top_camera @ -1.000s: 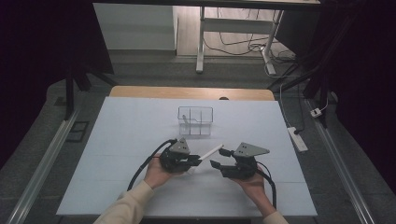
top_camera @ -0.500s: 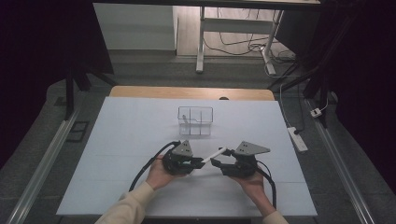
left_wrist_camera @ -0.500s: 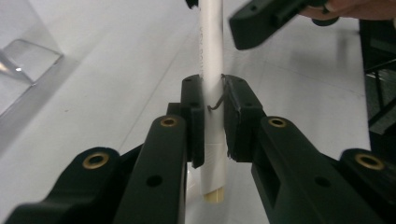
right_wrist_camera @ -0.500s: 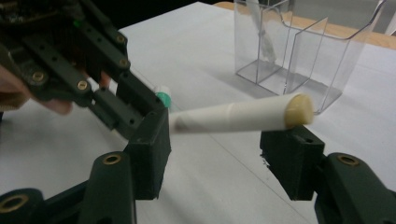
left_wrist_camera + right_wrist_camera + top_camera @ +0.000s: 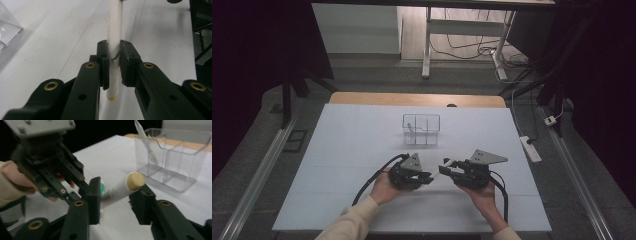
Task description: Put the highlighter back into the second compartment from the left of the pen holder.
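A white tube point(image 5: 441, 171) with a tan end cap point(image 5: 135, 181) hangs just above the white table point(image 5: 352, 150), bridging my two grippers. My left gripper point(image 5: 429, 178) is shut on it; in the left gripper view both pads point(image 5: 105, 62) clamp the tube point(image 5: 115, 20) near one capped end. My right gripper point(image 5: 447, 167) faces it from the right. Its jaws have just been closing, and the tube's other end point(image 5: 125, 186) lies between them with a gap still showing at the right pad point(image 5: 141, 202). The left gripper's body point(image 5: 50, 170) and hand show beyond.
A clear plastic organiser point(image 5: 421, 129) with several compartments stands farther back at mid table, holding a thin pale utensil point(image 5: 145, 140). Cables trail from both grippers toward the near edge. A power strip point(image 5: 529, 148) lies on the floor to the right.
The right gripper's jaws have drawn closer together around the tube's end. Both hands have stayed almost where they were, with the left still clamping the tube.
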`<act>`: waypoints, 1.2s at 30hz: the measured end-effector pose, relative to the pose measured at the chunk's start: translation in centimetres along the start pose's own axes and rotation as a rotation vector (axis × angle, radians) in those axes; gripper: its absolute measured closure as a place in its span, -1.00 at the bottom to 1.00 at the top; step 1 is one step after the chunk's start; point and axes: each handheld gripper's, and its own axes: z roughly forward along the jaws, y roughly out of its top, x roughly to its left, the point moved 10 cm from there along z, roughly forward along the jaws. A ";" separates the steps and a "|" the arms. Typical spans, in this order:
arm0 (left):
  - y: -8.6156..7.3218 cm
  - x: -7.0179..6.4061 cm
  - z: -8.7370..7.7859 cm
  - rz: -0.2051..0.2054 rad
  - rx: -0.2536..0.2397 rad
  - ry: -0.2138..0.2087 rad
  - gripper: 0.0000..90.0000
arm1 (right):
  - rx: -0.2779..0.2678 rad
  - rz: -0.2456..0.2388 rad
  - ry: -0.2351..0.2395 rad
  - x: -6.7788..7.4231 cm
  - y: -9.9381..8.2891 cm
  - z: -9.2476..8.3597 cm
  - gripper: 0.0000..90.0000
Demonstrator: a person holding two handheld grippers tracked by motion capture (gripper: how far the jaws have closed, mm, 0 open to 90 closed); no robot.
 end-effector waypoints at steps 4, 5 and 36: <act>0.8 -0.4 -0.4 0.016 -0.026 0.009 0.74 | -0.042 0.001 0.058 0.8 1.1 -0.7 0.54; 0.9 -0.5 -0.5 0.017 -0.030 0.011 0.74 | -0.048 0.008 0.070 1.0 1.3 -0.8 0.57; -1.5 2.2 -4.5 -0.134 -0.093 0.121 0.06 | -0.087 -0.005 0.016 -0.3 2.3 -2.5 0.71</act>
